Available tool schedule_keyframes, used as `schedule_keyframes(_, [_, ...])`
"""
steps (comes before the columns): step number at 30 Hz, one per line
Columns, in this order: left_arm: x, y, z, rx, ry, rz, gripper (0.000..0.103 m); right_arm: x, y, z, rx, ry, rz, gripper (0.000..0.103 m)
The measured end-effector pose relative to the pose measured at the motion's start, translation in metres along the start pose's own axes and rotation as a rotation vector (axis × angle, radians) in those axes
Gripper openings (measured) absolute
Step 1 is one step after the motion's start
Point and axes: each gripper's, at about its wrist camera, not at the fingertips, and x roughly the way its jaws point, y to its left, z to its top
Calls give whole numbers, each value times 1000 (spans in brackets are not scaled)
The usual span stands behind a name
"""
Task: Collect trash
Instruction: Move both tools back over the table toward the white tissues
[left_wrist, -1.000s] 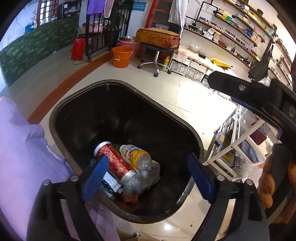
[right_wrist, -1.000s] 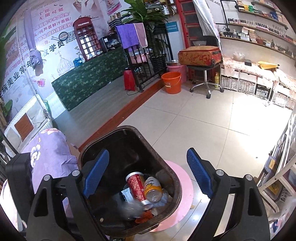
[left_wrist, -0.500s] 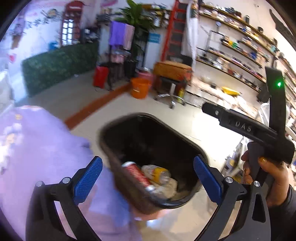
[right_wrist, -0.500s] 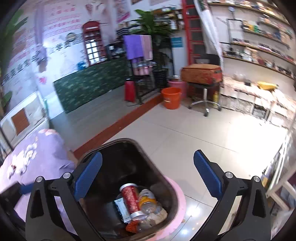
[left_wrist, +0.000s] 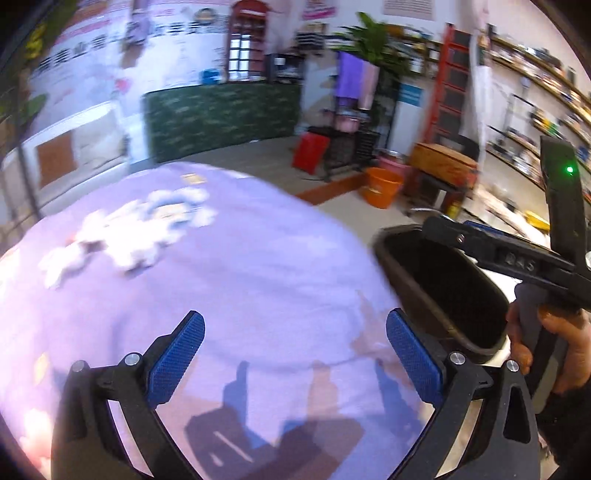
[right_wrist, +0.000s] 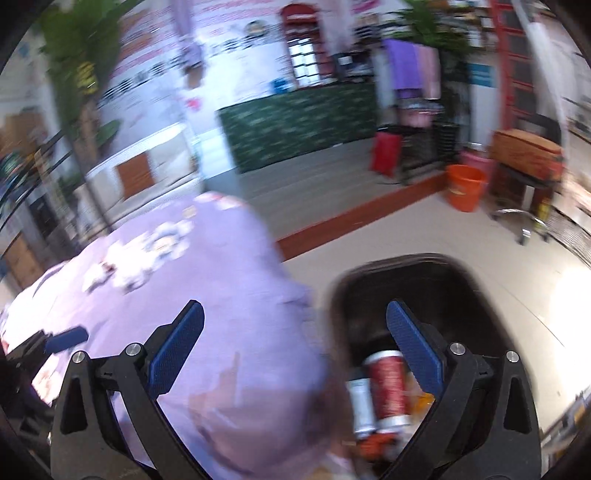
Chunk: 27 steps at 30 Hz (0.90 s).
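Both sets of tongs stand fully apart with nothing between the blue ribbed pads, having just been opening. Left tongs (left_wrist: 295, 347) hang over the lilac flower-printed cloth covering a rounded tabletop (left_wrist: 221, 266); right tongs (right_wrist: 295, 347) straddle its edge and the black plastic waste bin (right_wrist: 461, 288) on the tiled floor.

Collected trash lies at the bin's bottom, at 5 o'clock in the right view: a red cylindrical can with silver rims (right_wrist: 386, 391), a pale bottle (right_wrist: 360, 402) touching it at 9 o'clock, and crumpled scraps below — blurred. In the left view the bin (left_wrist: 443, 280) sits at 3 o'clock.

No loose trash is discernible on the cloth; blur limits this finding.

Handling judgement: such items are light — the can thin-walled and slippery, easily dented. Grip across mid-body, not the rims. The cloth is soft and may bunch.
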Motion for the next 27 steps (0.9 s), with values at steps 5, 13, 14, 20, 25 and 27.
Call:
schedule_keyframes(5, [-12, 48, -10, -55, 9, 100, 97, 31, 65, -3, -115, 72, 120, 97])
schedule_keyframes(13, [-18, 115, -23, -79, 49, 260, 97, 62, 138, -5, -276, 153, 225, 97])
schedule_keyframes(14, [-16, 120, -23, -67, 57, 280, 97, 66, 145, -5, -291, 162, 236, 97])
schedule_keyframes(20, [0, 181, -12, -65, 92, 383, 97, 102, 186, 5, -332, 239, 307, 97])
schedule_keyframes(25, [21, 223, 17, -94, 71, 398, 97, 130, 211, 13, -326, 292, 341, 97])
schedule_keyframes(27, [35, 237, 26, -114, 77, 385, 97, 140, 214, 16, -307, 313, 347, 97])
